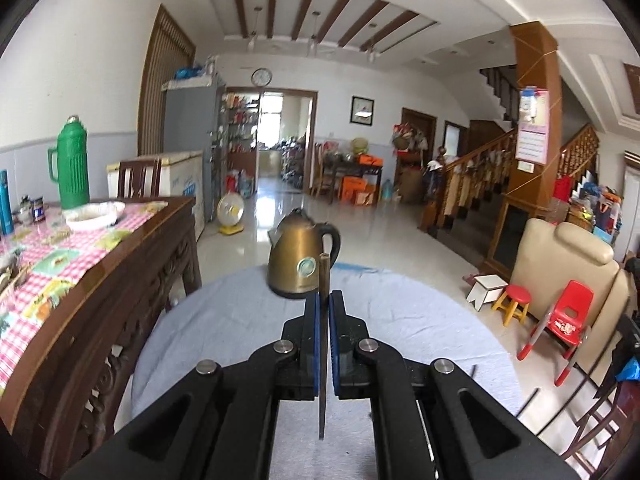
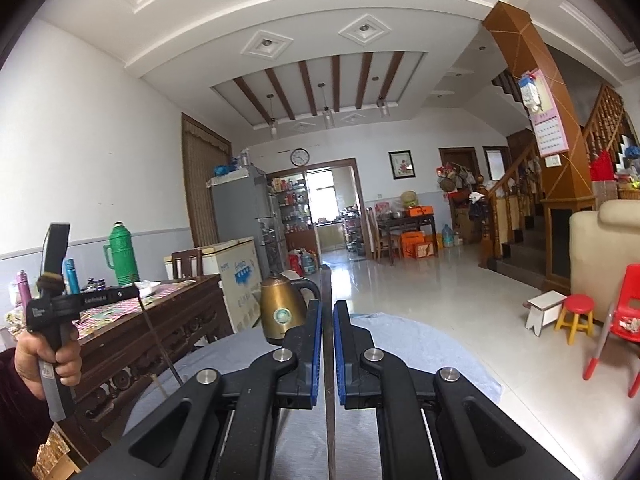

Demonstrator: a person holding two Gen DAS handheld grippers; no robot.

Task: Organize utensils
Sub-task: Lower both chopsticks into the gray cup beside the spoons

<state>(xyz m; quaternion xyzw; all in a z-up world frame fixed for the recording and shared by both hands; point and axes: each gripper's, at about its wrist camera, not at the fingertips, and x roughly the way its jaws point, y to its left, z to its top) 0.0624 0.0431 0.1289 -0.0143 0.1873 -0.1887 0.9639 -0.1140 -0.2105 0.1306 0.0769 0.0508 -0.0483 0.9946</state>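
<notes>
A round table (image 1: 224,320) covered with a grey cloth is seen below both grippers, with a brass-coloured kettle (image 1: 298,258) standing near its far edge. No holder or tray for utensils is shown in either view, so the place where the chopsticks must go cannot be judged; a wrong put-down could follow from that alone.

The left gripper (image 1: 324,300) is held above the table, its jaws clamped together on one thin dark chopstick (image 1: 323,280), which stands upright between the blue pads. The right gripper (image 2: 327,312) is likewise closed on a second chopstick (image 2: 328,360), also upright.

Each stick is pinched along a narrow line only. It could be pivoted or slid out by a quick swing, and it would then roll off the cloth. The kettle could be struck by a projecting tip if either gripper were carried forward carelessly.
</notes>
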